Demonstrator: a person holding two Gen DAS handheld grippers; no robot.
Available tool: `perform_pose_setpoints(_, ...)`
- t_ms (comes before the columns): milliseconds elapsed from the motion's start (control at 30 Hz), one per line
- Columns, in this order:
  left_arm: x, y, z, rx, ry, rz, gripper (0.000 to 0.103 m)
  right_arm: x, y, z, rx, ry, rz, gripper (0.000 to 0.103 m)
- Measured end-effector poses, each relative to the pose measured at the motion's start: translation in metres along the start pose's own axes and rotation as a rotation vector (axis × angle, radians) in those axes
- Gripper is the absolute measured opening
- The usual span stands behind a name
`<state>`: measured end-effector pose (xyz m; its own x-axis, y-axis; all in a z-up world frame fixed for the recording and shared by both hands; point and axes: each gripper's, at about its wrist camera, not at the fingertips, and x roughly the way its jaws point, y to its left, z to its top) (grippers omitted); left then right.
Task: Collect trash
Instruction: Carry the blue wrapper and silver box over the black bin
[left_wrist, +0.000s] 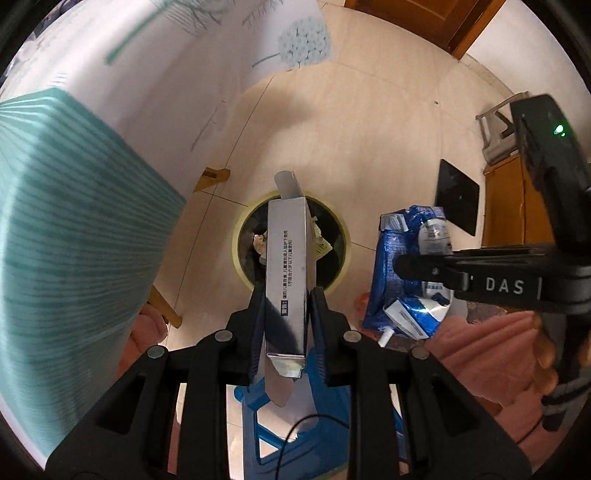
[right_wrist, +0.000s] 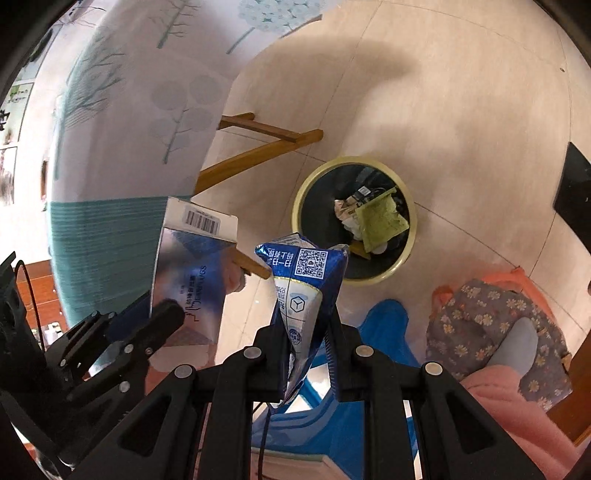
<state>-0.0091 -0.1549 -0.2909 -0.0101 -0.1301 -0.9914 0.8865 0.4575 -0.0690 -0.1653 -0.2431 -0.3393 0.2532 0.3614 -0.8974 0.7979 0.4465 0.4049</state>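
My left gripper (left_wrist: 287, 301) is shut on a long silver carton box (left_wrist: 286, 266), held above a round bin with a yellow rim (left_wrist: 341, 229) on the floor. The bin (right_wrist: 299, 199) holds crumpled paper and a green wrapper (right_wrist: 380, 221). My right gripper (right_wrist: 304, 325) is shut on a crumpled blue and white milk pouch (right_wrist: 306, 273), near the bin's rim. In the left wrist view the pouch (left_wrist: 395, 266) and the right gripper (left_wrist: 424, 267) hang to the right. The silver box (right_wrist: 192, 273) and left gripper (right_wrist: 162, 314) show at left in the right wrist view.
A table with a white and teal tree-print cloth (left_wrist: 74, 221) stands at left on wooden legs (right_wrist: 258, 147). A blue plastic stool (left_wrist: 295, 424) is below the grippers. A person's pink trouser leg (right_wrist: 517, 406) and floral slipper (right_wrist: 491, 325) are at right. A black panel (left_wrist: 456, 195) leans near wooden furniture.
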Motion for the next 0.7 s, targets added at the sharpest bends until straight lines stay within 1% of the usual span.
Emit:
perform_pose_setpoints(33, 0.006, -0.003, -0.002, 0.001, 0.001, 0.003, 0.02, 0.006, -0.002, 0.004, -0.002, 0.006, -0.018, 0.016)
perform_pose_setpoints(167, 0.035, -0.012, 0.009, 0.011, 0.019, 0.017, 0.021, 0.038, -0.01, 0.019, -0.008, 0.034, -0.086, 0.016)
perform_pose_setpoints(233, 0.05, -0.016, 0.013, 0.02, 0.026, 0.024, 0.021, 0.056, -0.015, 0.028, -0.004, 0.063, -0.112, 0.016)
perform_pose_setpoints(433, 0.095, -0.011, 0.022, 0.019, 0.08, 0.048, 0.022, 0.106, -0.029, 0.044, 0.004, 0.147, -0.15, 0.017)
perform_pose_setpoints(600, 0.123, 0.003, 0.028, -0.008, 0.125, 0.05, 0.022, 0.136, -0.034, 0.059, 0.019, 0.196, -0.143, 0.017)
perform_pose_setpoints(633, 0.127, 0.004, 0.029, -0.01, 0.131, 0.052, 0.022, 0.144, -0.037, 0.063, 0.032, 0.217, -0.133, 0.017)
perform_pose_setpoints(667, 0.131, 0.005, 0.031, -0.011, 0.135, 0.055, 0.022, 0.15, -0.04, 0.066, 0.043, 0.232, -0.126, 0.019)
perform_pose_setpoints(700, 0.136, 0.006, 0.032, -0.01, 0.141, 0.057, 0.022, 0.156, -0.041, 0.068, 0.053, 0.246, -0.122, 0.031)
